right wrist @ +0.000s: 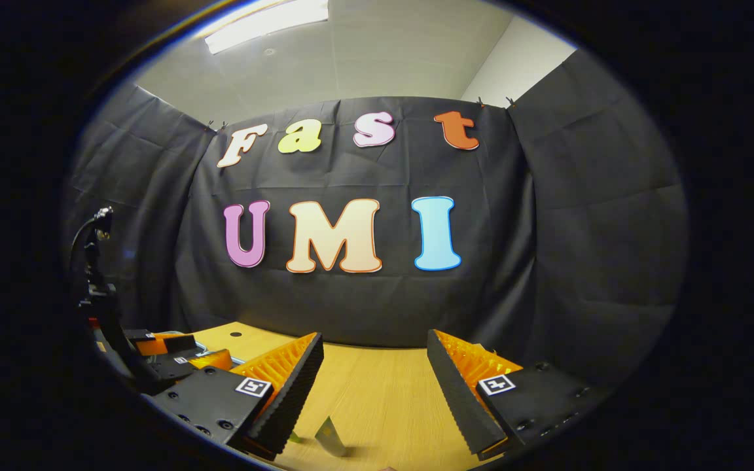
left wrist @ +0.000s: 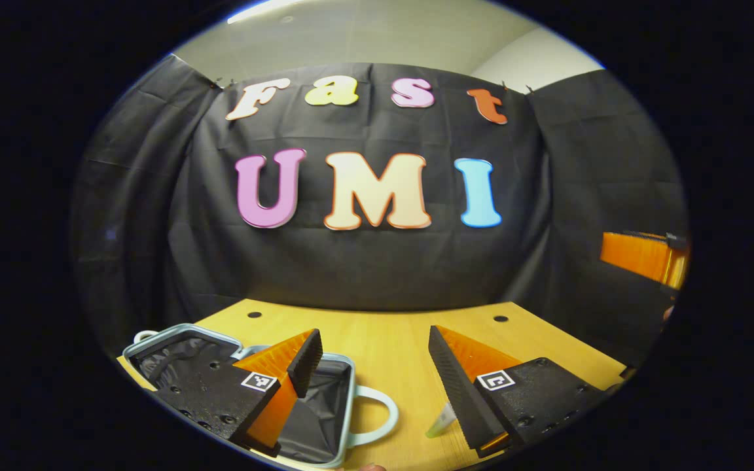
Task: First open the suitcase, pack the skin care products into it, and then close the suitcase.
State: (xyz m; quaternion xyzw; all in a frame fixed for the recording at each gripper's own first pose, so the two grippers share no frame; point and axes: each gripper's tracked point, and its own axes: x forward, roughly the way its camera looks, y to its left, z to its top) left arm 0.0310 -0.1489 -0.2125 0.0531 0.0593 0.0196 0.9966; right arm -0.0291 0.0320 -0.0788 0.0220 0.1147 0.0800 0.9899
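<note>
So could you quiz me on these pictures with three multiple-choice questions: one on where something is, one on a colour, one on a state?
1. Where is the suitcase in the left gripper view?
A. Lower left, partly under the left gripper's finger
B. Hanging on the wall
C. At the table's far right edge

2. What colour is the table?
A. White
B. Light wood
C. Blue

3. What state is the suitcase in?
A. Zipped shut
B. Open, dark lining showing
C. Standing upright and closed

Answers: 1 A, its pale shell and handle lie at lower left beneath that finger. 2 B, the top shows yellowish wood grain. 3 B, the lid is back and the dark lining is exposed.
</note>
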